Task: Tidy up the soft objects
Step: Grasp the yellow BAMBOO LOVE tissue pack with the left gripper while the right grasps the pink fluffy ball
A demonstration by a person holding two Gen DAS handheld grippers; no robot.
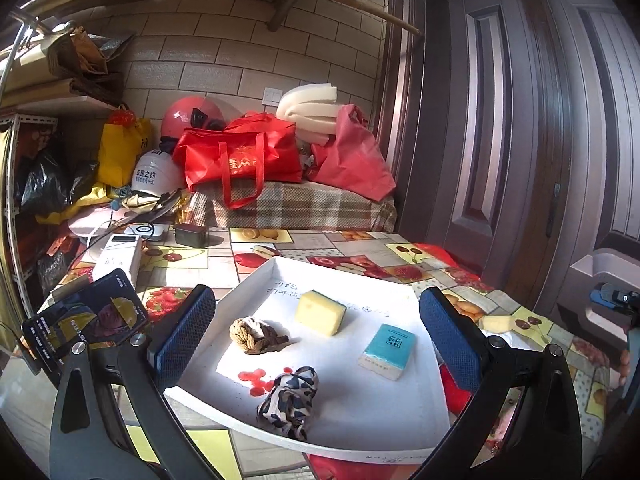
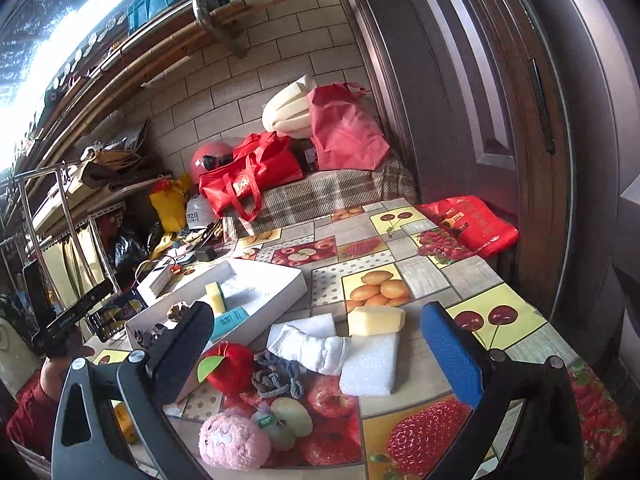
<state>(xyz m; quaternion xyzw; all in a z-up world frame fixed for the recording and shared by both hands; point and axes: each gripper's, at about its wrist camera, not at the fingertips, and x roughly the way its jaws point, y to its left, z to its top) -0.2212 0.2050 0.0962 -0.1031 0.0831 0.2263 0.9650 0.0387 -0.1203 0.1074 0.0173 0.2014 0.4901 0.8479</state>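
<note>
A white tray [image 1: 424, 408] lies on the fruit-print table. In it are a yellow sponge [image 1: 320, 312], a brown rope knot [image 1: 256, 334], a teal tissue pack [image 1: 387, 351] and a leopard-print cloth [image 1: 290, 402]. My left gripper [image 1: 316, 344] is open and empty above the tray. My right gripper [image 2: 320, 356] is open and empty above loose soft things: a red plush apple [image 2: 230, 368], a grey knot [image 2: 276, 378], a white cloth [image 2: 312, 348], white foam [image 2: 370, 364], a pale yellow sponge [image 2: 374, 320], a pink plush [image 2: 232, 442]. The tray also shows in the right wrist view [image 2: 264, 292].
A phone [image 1: 86, 320] on a stand, a white power bank [image 1: 120, 256] and a small dark box [image 1: 191, 235] sit at the table's left. A red bag [image 2: 472, 226] lies at the far right corner. Red bags [image 1: 240, 160] and a helmet [image 1: 188, 118] pile on the bench behind.
</note>
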